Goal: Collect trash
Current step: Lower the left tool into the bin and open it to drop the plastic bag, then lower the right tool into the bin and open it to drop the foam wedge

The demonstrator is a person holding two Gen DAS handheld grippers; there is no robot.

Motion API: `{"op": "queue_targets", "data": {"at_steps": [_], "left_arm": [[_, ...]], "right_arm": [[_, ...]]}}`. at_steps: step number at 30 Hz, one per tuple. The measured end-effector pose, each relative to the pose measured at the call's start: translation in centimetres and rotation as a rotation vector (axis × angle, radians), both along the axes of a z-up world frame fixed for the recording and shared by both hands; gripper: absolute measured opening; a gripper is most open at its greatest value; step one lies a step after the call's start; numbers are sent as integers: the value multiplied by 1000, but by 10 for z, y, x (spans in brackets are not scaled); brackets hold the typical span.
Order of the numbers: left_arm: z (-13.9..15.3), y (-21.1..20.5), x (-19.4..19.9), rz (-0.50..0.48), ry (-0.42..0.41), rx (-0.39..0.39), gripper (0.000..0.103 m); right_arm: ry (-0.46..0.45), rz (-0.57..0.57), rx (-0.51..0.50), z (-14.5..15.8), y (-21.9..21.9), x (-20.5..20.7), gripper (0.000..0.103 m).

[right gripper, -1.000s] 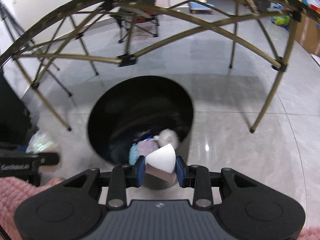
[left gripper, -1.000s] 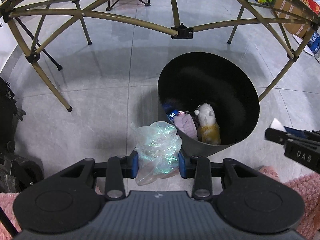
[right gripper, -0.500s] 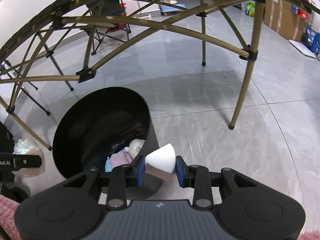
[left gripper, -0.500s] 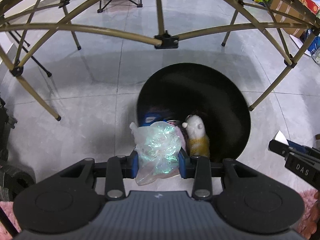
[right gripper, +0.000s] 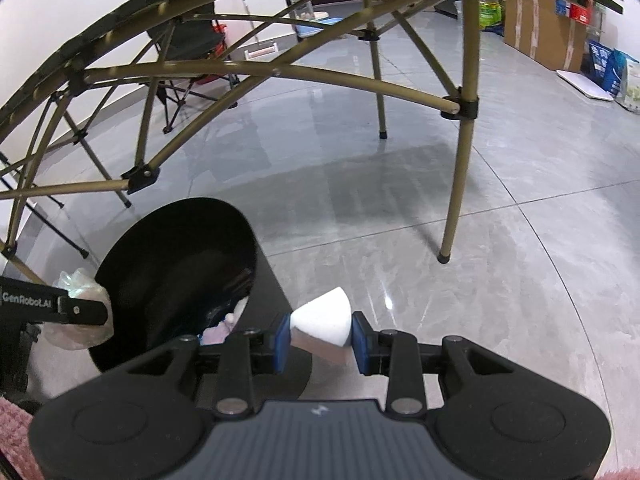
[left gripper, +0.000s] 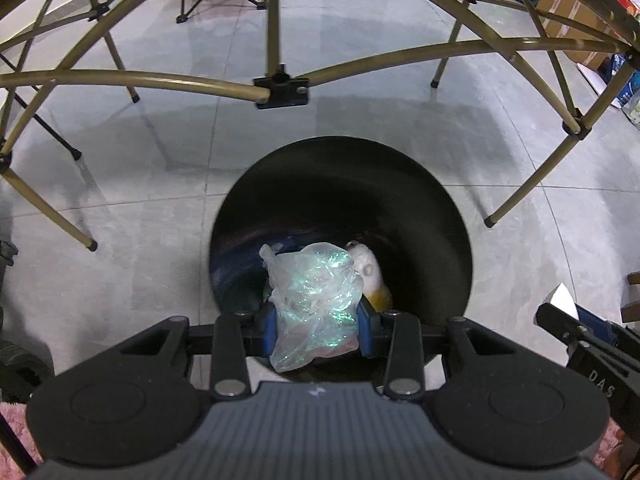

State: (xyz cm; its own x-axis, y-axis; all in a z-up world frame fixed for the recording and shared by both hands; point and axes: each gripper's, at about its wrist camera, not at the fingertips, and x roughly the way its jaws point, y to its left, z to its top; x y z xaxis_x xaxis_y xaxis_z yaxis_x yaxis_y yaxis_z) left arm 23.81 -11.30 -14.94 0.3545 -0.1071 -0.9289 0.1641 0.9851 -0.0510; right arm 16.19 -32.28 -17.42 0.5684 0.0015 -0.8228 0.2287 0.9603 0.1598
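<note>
My left gripper [left gripper: 318, 326] is shut on a crumpled clear plastic bag [left gripper: 314, 300] and holds it over the near rim of a round black trash bin [left gripper: 400, 184]. The bin holds a white and yellow plush toy [left gripper: 370, 270] and other trash. My right gripper [right gripper: 320, 338] is shut on a white paper cone [right gripper: 322, 320], to the right of the bin [right gripper: 168, 248] and outside its rim. The left gripper with the bag [right gripper: 86, 312] shows at the bin's left rim in the right wrist view. The right gripper's tip [left gripper: 568, 312] shows at the right in the left wrist view.
A folding table's brass-coloured frame [left gripper: 280, 88] arches over the bin, with legs [right gripper: 456, 184] standing on the grey tiled floor. A folding chair [right gripper: 188, 64] stands behind. Cardboard boxes [right gripper: 540, 28] line the far right. Pink rug [left gripper: 16, 412] lies at the near edges.
My left gripper has moved right and forward with the bag, from beside the bin to over its near rim. My right gripper has swung right with the cone, away from the bin's opening.
</note>
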Motion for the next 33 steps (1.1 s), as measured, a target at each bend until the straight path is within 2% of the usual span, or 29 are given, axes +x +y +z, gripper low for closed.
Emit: {"op": "queue_targets", "data": {"at_steps": [11, 18, 21, 24, 25, 26, 28, 29, 33], "left_arm": [[-6, -30, 10, -25, 7, 12, 38], [-14, -34, 13, -18, 24, 31, 38], [-16, -33, 14, -10, 31, 39, 41], [-15, -31, 15, 2, 27, 39, 56], [-14, -32, 14, 3, 19, 44, 68], [-13, -32, 14, 4, 11, 48, 84], [-11, -32, 13, 10, 0, 49, 99], [-10, -32, 13, 11, -3, 50, 103], [-12, -29, 15, 28, 6, 48, 103]], "right_arm": [[12, -41, -22, -6, -10, 2, 31], [25, -41, -26, -10, -10, 3, 31], [29, -31, -22, -11, -9, 3, 31], [27, -24, -21, -11, -8, 3, 31], [26, -25, -20, -11, -8, 3, 31], [26, -26, -18, -10, -8, 3, 31], [26, -27, -18, -10, -8, 3, 31], [27, -28, -18, -10, -9, 3, 31], [28, -22, -15, -10, -8, 2, 31]]}}
